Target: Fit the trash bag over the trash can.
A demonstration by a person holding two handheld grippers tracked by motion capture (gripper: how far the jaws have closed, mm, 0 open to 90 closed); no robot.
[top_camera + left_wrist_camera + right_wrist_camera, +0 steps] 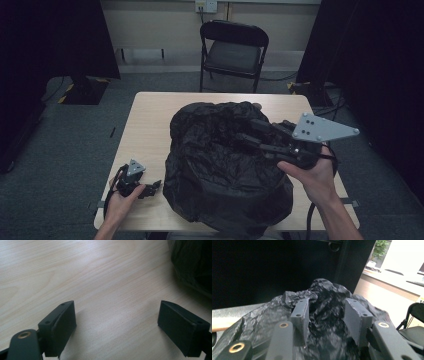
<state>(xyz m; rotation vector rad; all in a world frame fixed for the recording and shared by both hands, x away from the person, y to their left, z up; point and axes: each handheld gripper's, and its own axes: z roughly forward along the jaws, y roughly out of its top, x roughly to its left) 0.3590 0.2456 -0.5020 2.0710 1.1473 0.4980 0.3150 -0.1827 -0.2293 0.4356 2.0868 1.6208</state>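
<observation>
**Two grippers, one crumpled black bag**

Two hand-held grippers work at a pale wooden table (145, 120) in the middle of the high view. A large black plastic bag (220, 160) sits crumpled at the centre of the frame, covering most of the tabletop and reaching its near edge.

The right gripper (245, 131) comes in from the lower right of the frame, held in the person's right hand (310, 175), with its grey three-cornered plate on top. Its jaws reach over the upper part of the bag. In the right gripper view the jaws stand partly open, with a rumpled fold of bag (324, 315) rising between them; whether the pads press on the plastic cannot be told.

The left gripper (156, 186) lies low at the lower left of the frame, in the person's left hand (120, 200), just beside the bag's left edge. In the left gripper view its jaws stand wide apart over bare tabletop (100, 277), with nothing between them; the bag (192, 262) fills the upper right corner.

A black folding chair (234, 50) stands beyond the table at the top centre of the high view.
</observation>
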